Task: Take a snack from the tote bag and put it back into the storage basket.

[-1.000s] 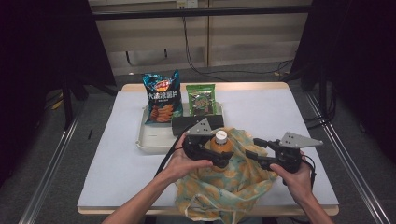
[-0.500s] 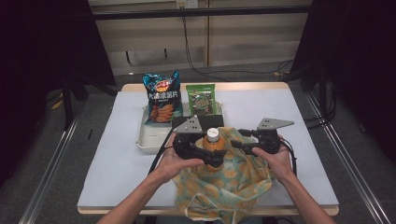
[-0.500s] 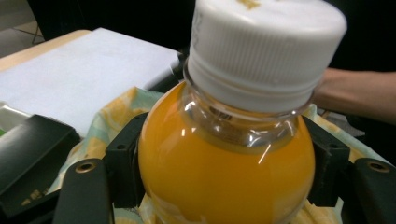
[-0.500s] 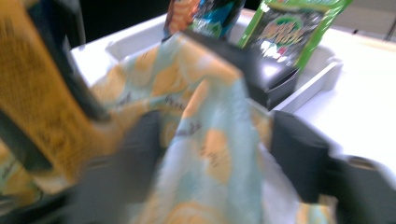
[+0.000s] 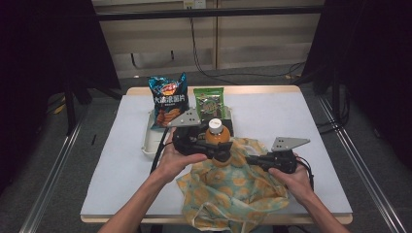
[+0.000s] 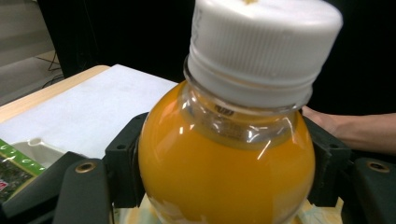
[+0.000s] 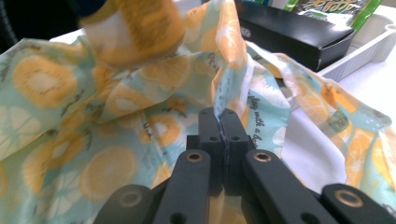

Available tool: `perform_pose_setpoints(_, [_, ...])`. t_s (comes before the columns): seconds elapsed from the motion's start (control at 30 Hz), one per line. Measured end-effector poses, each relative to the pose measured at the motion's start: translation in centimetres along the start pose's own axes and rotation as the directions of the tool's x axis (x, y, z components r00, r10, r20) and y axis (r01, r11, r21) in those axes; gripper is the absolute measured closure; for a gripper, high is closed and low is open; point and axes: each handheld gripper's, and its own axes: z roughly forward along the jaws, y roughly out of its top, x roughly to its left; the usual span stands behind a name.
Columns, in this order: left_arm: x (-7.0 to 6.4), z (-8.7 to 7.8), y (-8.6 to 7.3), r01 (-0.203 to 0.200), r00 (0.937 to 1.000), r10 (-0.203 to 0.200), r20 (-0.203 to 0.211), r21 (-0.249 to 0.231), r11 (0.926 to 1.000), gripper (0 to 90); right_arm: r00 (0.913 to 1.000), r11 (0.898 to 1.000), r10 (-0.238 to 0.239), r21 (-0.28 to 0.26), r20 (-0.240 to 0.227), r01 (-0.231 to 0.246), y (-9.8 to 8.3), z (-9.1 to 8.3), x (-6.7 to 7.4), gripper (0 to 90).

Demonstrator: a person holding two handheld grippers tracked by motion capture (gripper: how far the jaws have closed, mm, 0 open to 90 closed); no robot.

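Left gripper [image 5: 219, 151] squeezing the orange juice bottle [image 6: 226, 158] above the bag [image 5: 233, 191], right gripper [image 7: 225, 122] just snapped tight on the bag's edge.

My left tool [image 5: 221, 154] is matte black, with a flat grey three-cornered plate [image 5: 186, 118] on top and a black cable [image 5: 159, 153] trailing off at seven o'clock. Seen along its own length, its chunky black arms carry brass-ringed screw holes [image 6: 86, 167] near each joint, and blocky square pads [image 6: 125, 163] sit at the ends. My right tool [image 5: 248, 160] matches: black body, its own grey triangular plate [image 5: 288, 143], and a black cable looping at three o'clock. Its two arms each show a brass-rimmed pivot [image 7: 194, 157], with small dark screws on the pads. My forearms are bare, no sleeves.
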Motion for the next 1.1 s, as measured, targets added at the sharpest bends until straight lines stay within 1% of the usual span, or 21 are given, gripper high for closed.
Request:
perform_pose_setpoints(0.07, [0.3,-0.4,0.2,-0.005,0.9998,0.005,-0.018,0.010,0.9999,30.3,1.0000,1.000,0.000,0.003,0.000,0.000,-0.4,-0.6,0.2,90.0])
perform_pose_setpoints(0.17, [0.6,-1.0,0.4,0.002,0.9993,-0.002,-0.037,-0.013,0.9999,30.3,0.9995,1.000,0.031,-0.003,0.000,-0.031,-1.3,-1.5,0.2,90.0])
perform_pose_setpoints(0.23, [0.9,-1.3,0.5,0.003,0.9990,-0.003,-0.043,-0.013,0.9999,30.3,0.9994,0.999,0.033,-0.005,0.010,-0.033,-1.8,-2.0,0.2,90.0])
perform_pose_setpoints(0.3, [1.2,-1.5,0.5,0.011,0.9990,-0.011,-0.042,-0.022,0.9997,30.3,0.9990,0.999,0.043,-0.023,0.015,-0.042,-1.9,-2.7,0.0,90.0])
perform_pose_setpoints(0.33, [1.3,-1.7,0.5,0.012,0.9986,-0.013,-0.051,-0.019,0.9997,30.3,0.9988,0.998,0.047,-0.033,0.014,-0.046,-1.9,-2.9,-0.1,90.0])
perform_pose_setpoints(0.37, [1.4,-1.9,0.5,0.010,0.9982,-0.011,-0.059,-0.016,0.9998,30.3,0.9988,0.998,0.046,-0.036,0.015,-0.045,-1.9,-3.2,-0.1,90.0])
perform_pose_setpoints(0.4, [1.5,-2.0,0.4,0.015,0.9981,-0.017,-0.059,-0.022,0.9996,30.3,0.9989,0.998,0.043,-0.037,0.019,-0.043,-2.1,-3.4,-0.1,90.0])
perform_pose_setpoints(0.53, [2.1,-2.6,0.2,0.025,0.9968,-0.026,-0.076,-0.021,0.9995,30.3,0.9974,0.997,0.061,-0.054,0.038,-0.059,-2.6,-3.9,-0.2,90.0])
perform_pose_setpoints(0.63, [2.5,-3.0,-0.2,0.029,0.9961,-0.030,-0.082,-0.020,0.9994,30.3,0.9966,0.997,0.058,-0.058,0.058,-0.055,-2.6,-4.4,-0.3,90.0])
perform_pose_setpoints(0.67, [2.6,-3.2,-0.3,0.030,0.9954,-0.031,-0.091,-0.015,0.9994,30.3,0.9960,0.996,0.062,-0.066,0.065,-0.058,-2.6,-4.6,-0.4,90.0])
perform_pose_setpoints(0.7, [2.8,-3.3,-0.4,0.038,0.9952,-0.039,-0.090,-0.019,0.9991,30.3,0.9953,0.996,0.063,-0.073,0.073,-0.057,-2.7,-4.7,-0.6,90.0])
perform_pose_setpoints(0.73, [2.9,-3.4,-0.5,0.034,0.9949,-0.035,-0.094,-0.017,0.9993,30.3,0.9944,0.995,0.070,-0.077,0.079,-0.064,-2.7,-4.9,-0.6,90.0])
perform_pose_setpoints(0.77, [3.0,-3.6,-0.6,0.038,0.9949,-0.039,-0.093,-0.018,0.9991,30.3,0.9944,0.995,0.067,-0.075,0.082,-0.061,-2.8,-5.0,-0.7,90.0])
perform_pose_setpoints(0.8, [3.1,-3.7,-0.6,0.035,0.9940,-0.035,-0.103,-0.004,0.9994,30.3,0.9944,0.995,0.067,-0.078,0.082,-0.060,-2.9,-5.0,-0.7,90.0])
perform_pose_setpoints(0.83, [3.2,-3.8,-0.7,0.033,0.9942,-0.033,-0.102,-0.009,0.9994,30.3,0.9951,0.995,0.065,-0.078,0.074,-0.060,-2.9,-5.0,-0.6,90.0])
perform_pose_setpoints(0.87, [3.3,-4.0,-0.8,0.032,0.9934,-0.032,-0.110,0.002,0.9995,30.3,0.9953,0.995,0.060,-0.082,0.076,-0.053,-3.0,-5.0,-0.5,90.0])
perform_pose_setpoints(0.9, [3.4,-4.1,-0.9,0.041,0.9932,-0.041,-0.108,-0.008,0.9991,30.3,0.9956,0.995,0.060,-0.082,0.072,-0.054,-3.1,-5.1,-0.4,90.0])
perform_pose_setpoints(0.93, [3.6,-4.3,-1.0,0.042,0.9922,-0.042,-0.117,-0.005,0.9991,30.3,0.9957,0.995,0.055,-0.085,0.074,-0.049,-3.1,-5.2,-0.3,90.0])
perform_pose_setpoints(0.97, [3.8,-4.5,-1.1,0.050,0.9922,-0.051,-0.114,-0.010,0.9987,30.3,0.9957,0.995,0.054,-0.088,0.075,-0.048,-3.1,-5.4,-0.1,90.0])
perform_pose_setpoints(1.03, [4.1,-4.7,-1.3,0.053,0.9898,-0.053,-0.132,-0.003,0.9986,30.3,0.9948,0.994,0.057,-0.103,0.084,-0.049,-3.1,-5.9,0.0,90.0])
perform_pose_setpoints(1.1, [4.4,-5.0,-1.4,0.059,0.9879,-0.060,-0.143,-0.009,0.9982,30.3,0.9934,0.993,0.060,-0.105,0.098,-0.050,-3.2,-6.1,-0.1,90.0])
